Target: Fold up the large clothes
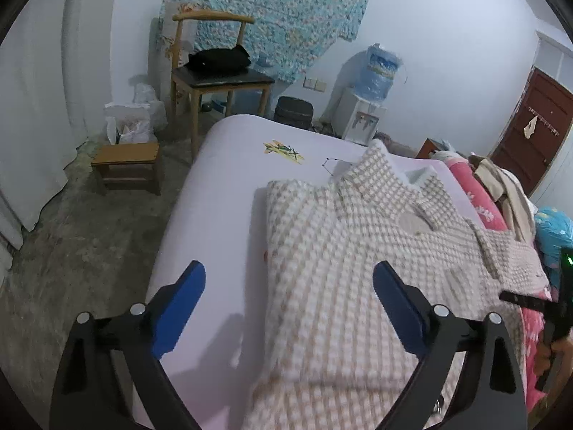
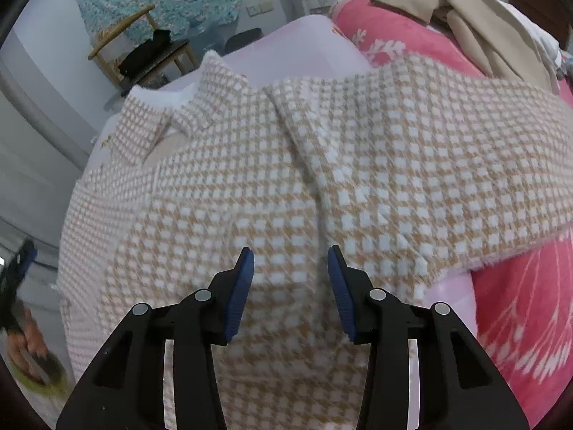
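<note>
Both hand-held grippers (image 1: 289,279) (image 2: 290,261) hover above checked coat (image 2: 272,165).

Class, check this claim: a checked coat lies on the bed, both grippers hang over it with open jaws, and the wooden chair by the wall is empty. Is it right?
Not quite. The chair is not empty: a black bag lies on its seat, as the left wrist view shows. The rest stands: the checked coat lies on the bed, and the left gripper and right gripper are open above it.

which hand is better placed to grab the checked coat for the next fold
Right, probably. The right tongs hang part open directly over the checked coat, by a crease. The left tongs gape wide, straddling the coat's edge and the bare sheet.
</note>
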### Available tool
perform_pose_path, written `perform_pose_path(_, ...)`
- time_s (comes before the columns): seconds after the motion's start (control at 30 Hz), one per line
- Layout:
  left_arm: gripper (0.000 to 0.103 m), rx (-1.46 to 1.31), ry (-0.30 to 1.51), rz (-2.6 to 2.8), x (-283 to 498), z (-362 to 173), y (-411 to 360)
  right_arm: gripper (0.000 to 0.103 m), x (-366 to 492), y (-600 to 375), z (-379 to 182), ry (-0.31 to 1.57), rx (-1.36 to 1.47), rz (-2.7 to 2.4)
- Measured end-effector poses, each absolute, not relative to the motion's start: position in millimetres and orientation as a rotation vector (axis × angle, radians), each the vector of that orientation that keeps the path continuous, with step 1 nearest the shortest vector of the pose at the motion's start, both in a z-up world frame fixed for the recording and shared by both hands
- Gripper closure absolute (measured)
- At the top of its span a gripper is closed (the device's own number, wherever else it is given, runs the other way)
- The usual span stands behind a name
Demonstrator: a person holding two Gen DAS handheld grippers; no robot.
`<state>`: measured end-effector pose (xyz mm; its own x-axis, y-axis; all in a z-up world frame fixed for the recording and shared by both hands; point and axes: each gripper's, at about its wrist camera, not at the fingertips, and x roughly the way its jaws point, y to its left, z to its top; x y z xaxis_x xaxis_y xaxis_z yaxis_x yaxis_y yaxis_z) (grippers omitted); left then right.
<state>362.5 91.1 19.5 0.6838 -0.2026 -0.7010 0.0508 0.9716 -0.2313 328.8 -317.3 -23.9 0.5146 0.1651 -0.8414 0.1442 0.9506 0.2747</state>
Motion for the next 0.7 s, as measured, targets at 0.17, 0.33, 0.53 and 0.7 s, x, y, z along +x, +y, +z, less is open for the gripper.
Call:
perform_pose_path(0.17,0.027,-0.149,0.877,-0.114,401,0,77,0.064,325,-328,-37,1.061,0.386,0.084)
perform_pose_path(0.33,0.045,-0.127,0.938,-0.082,417,-21,73,0.068,332,-333,-33,1.055,0.374,0.086)
perform_pose_path(0.53,0.061,-0.156,0.961,-0.079,422,-37,75,0.086,344,-320,-33,1.031,0.291,0.064)
perform_pose_path(0.7,0.077,-0.151,0.945,-0.099,422,-36,71,0.094,340,-301,-20,0.952,0.169,0.041)
